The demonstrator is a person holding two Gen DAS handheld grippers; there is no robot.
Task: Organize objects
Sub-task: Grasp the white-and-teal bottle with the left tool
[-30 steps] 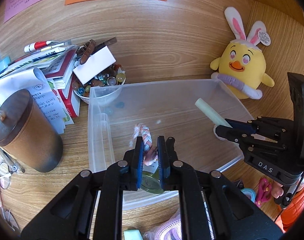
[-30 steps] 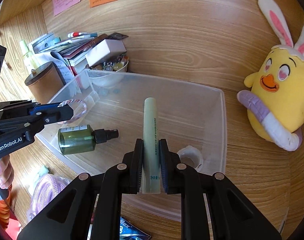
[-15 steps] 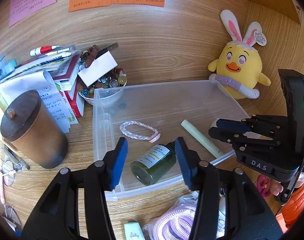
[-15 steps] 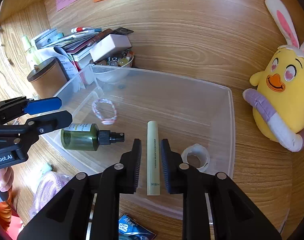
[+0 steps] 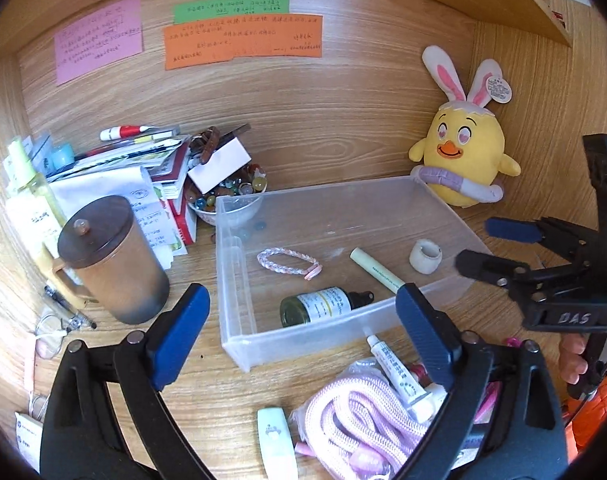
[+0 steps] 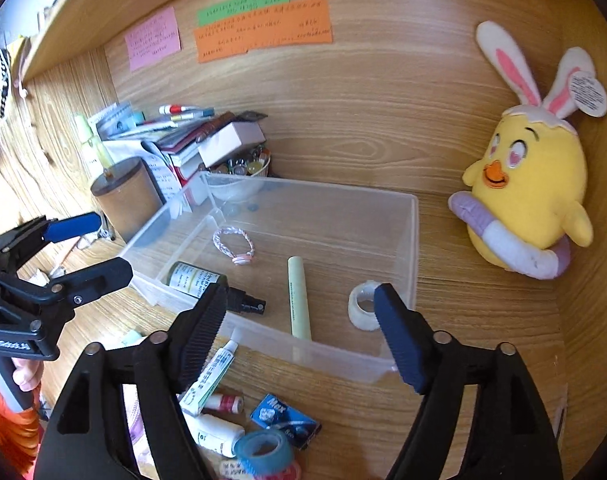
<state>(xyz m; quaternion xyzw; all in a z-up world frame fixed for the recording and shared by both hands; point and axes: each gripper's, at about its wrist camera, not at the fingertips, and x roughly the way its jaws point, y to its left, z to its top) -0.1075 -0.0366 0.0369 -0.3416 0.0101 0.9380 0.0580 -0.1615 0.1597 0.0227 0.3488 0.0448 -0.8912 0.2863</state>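
Both jaws have just been opened wide, nothing between them: left gripper (image 5: 303, 320), right gripper (image 6: 299, 328). In the clear bin (image 6: 413, 240), the pale green tube (image 6: 299, 300) is laid flat, long axis running front wall to back, beside the green spray bottle (image 6: 195, 278), nozzle toward the tube.

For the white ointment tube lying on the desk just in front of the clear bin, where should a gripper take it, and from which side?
Grip the white tube across its flat body near the middle, coming down from above with the jaws straddling its narrow width. It lies flat, its capped tip toward the clear bin, and small bottles crowd its lower end, so the upper half looks freer. The right gripper is open and nearest.
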